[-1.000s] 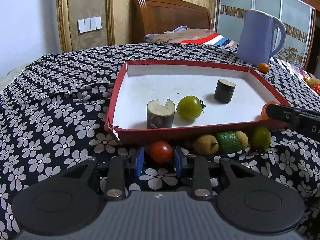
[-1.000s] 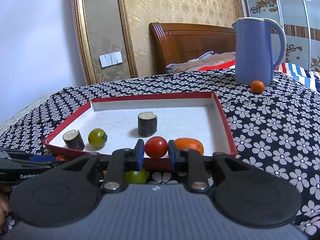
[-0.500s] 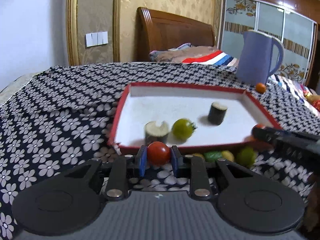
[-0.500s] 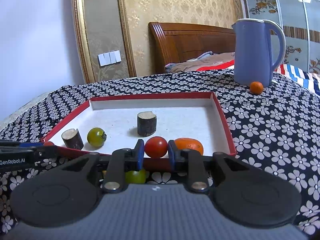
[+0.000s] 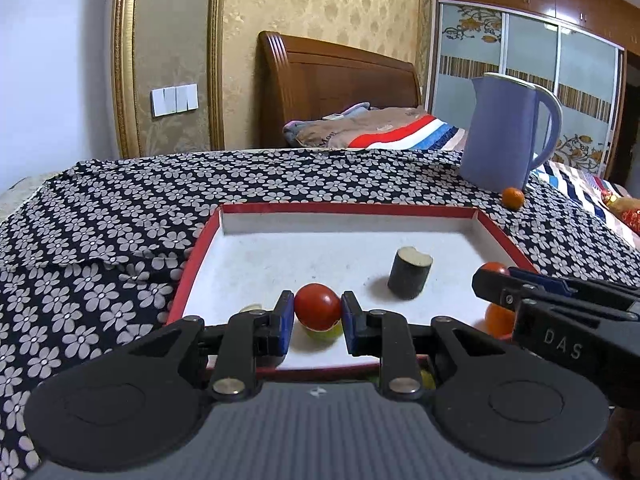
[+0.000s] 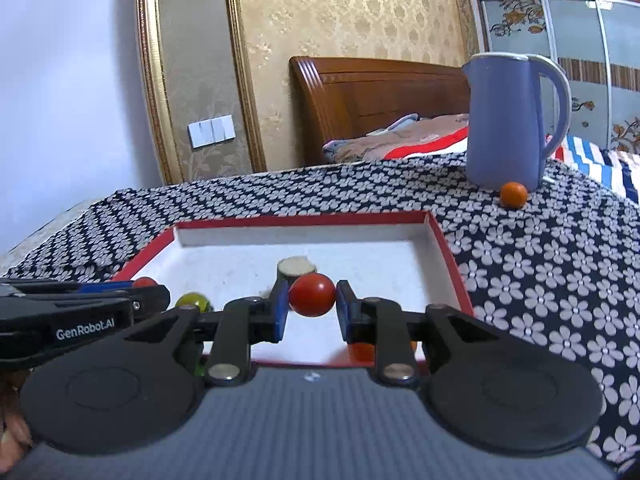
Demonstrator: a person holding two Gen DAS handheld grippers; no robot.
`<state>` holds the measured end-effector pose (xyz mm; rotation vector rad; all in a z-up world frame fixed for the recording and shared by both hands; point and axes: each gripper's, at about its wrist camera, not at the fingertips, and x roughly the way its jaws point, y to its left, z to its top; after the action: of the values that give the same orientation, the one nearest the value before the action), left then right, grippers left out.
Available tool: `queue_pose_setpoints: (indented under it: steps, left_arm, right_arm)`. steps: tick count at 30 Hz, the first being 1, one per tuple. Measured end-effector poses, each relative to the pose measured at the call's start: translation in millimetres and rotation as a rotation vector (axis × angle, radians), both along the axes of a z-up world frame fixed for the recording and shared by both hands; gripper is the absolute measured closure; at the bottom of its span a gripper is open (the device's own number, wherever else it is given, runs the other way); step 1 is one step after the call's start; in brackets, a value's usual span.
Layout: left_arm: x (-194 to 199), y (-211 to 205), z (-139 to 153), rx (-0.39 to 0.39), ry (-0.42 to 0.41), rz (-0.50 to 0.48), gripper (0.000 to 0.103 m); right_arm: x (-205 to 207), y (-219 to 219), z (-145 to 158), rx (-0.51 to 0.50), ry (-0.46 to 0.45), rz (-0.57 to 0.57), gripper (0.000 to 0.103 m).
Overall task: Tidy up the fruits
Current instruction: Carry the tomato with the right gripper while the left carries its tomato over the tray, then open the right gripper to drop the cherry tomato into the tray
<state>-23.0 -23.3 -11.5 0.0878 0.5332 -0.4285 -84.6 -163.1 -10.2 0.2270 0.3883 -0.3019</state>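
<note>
Left gripper (image 5: 315,317): closed on a round red tomato (image 5: 317,306), clamped between its two blue-padded fingers (image 5: 282,320); the fruit is held above the near part of the tray floor.
Right gripper (image 6: 311,306): closed on a second round red tomato (image 6: 312,294), gripped between its blue pads over the near edge of the tray.
Tray: shallow red-rimmed rectangular tray with a white floor (image 5: 496,232), lying on the black cloth with white flowers (image 5: 100,240), directly ahead of both pairs of fingers.
Tray contents, left view: dark cylindrical stub with a pale notched top (image 5: 409,273), upright, ahead and right of the left fingers; a yellow-green fruit (image 5: 322,331) partly hidden just below the held tomato; an orange fruit (image 5: 498,320) partly hidden behind the right gripper's fingers.
Tray contents, right view: the same stub stands just beyond the held tomato; a green round tomato (image 6: 193,302) lies left of the fingers, beside the left gripper's tips.
Beyond the tray: tall lavender-blue plastic jug with handle (image 6: 510,124), upright, ahead and right; a small orange fruit (image 6: 513,195) at its base.
</note>
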Motion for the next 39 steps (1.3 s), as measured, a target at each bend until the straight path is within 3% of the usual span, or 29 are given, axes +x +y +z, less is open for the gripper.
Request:
queue_pose_setpoints:
  steps: [6, 32, 34, 39]
  left_arm:
    - [17, 1, -6, -0.018, 0.044, 0.015, 0.078]
    - [46, -9, -11, 0.006, 0.061, 0.029, 0.078]
    - [47, -10, -11, 0.006, 0.061, 0.026, 0.078]
    - [46, -7, -11, -0.007, 0.066, 0.031, 0.078]
  right_arm:
    - [17, -2, 2, -0.008, 0.002, 0.001, 0.079]
    - [51, -12, -18, 0.016, 0.079, -0.014, 0.077]
    - [51, -11, -18, 0.015, 0.083, -0.014, 0.056]
    - [47, -5, -14, -0.035, 0.054, -0.027, 0.053]
